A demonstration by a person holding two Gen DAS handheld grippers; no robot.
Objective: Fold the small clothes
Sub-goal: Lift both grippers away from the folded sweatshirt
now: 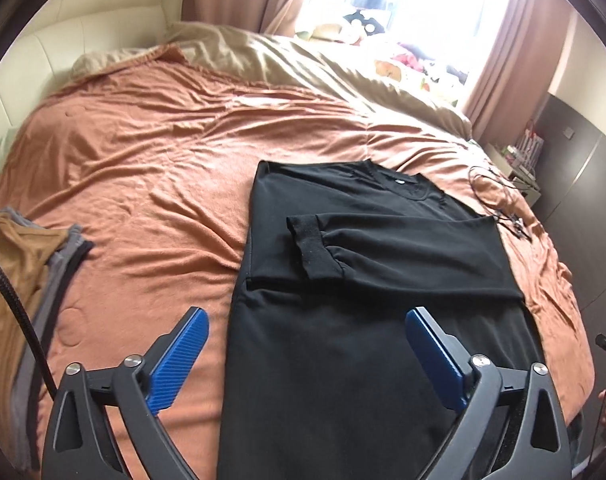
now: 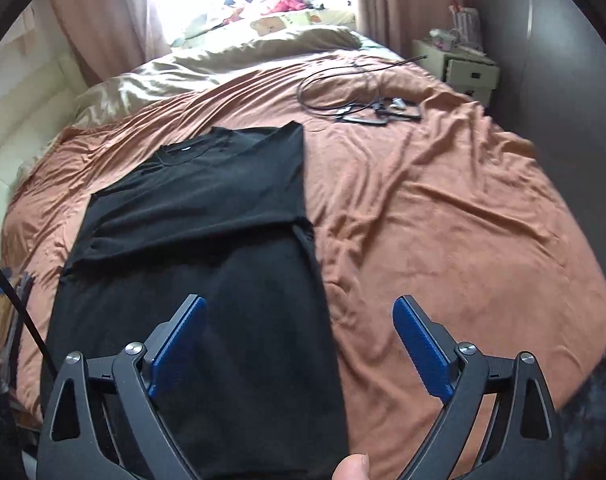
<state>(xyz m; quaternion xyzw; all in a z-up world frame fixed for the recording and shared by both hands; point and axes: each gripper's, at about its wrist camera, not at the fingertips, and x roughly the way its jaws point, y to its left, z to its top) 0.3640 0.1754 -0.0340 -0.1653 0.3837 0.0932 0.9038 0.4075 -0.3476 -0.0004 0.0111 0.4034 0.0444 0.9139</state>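
Spread on our rumpled orange bedspread (image 1: 151, 168), the black sweatshirt (image 1: 343, 280) lies with sleeves folded in, soft and limp, so we, left gripper (image 1: 307, 322) and right gripper (image 2: 299, 310) both wide and empty, judge its hem corners the best hold.

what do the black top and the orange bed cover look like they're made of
Black top: looks like soft matte knit, probably cotton jersey or fleece; the ribbed cuff suggests a sweatshirt. Orange bed cover: seemingly brushed, fleecy fabric with a dull nap and fine wrinkles.
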